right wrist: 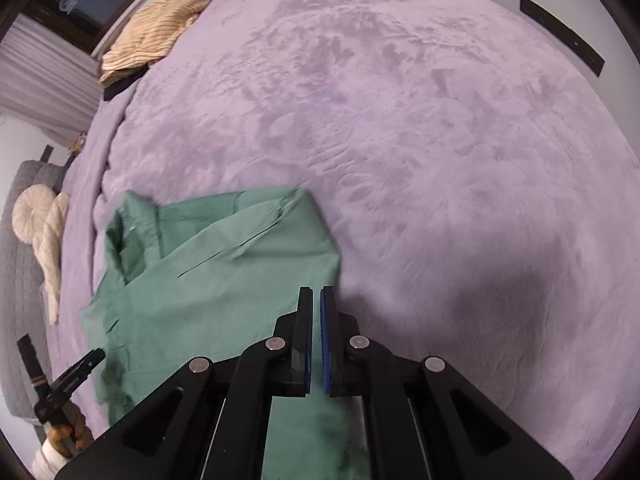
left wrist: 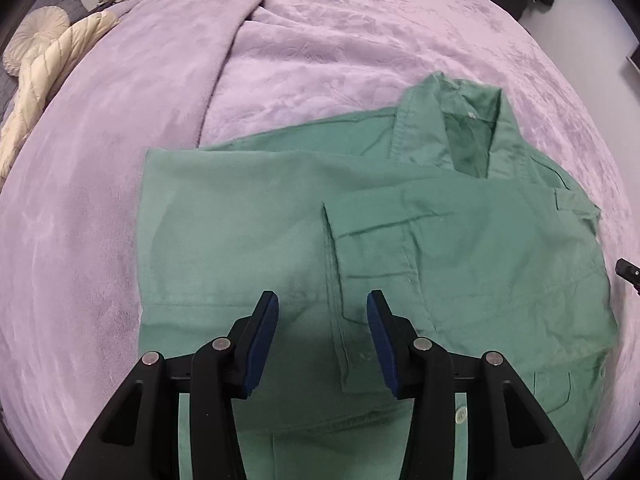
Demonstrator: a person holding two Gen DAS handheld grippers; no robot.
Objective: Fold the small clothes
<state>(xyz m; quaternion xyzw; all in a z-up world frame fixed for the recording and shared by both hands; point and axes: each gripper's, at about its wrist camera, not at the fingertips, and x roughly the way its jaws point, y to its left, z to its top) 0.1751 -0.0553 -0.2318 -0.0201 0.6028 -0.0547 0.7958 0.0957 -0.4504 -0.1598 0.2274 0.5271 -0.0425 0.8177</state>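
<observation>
A green shirt [left wrist: 360,240] lies partly folded on the lilac bed [left wrist: 120,200], collar away from the person. The left tongs [left wrist: 322,300] hang released above its middle. The right tongs [right wrist: 316,292] are clenched at its edge, gripping nothing visible.

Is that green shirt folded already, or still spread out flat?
Partly folded: the green shirt has one side doubled over its front, collar still showing.

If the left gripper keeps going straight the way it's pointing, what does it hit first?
Most likely the green shirt: the left gripper points steeply down at it, jaws apart over the folded sleeve's edge, with the purple blanket underneath. How far above the cloth it hangs is unclear.
</observation>
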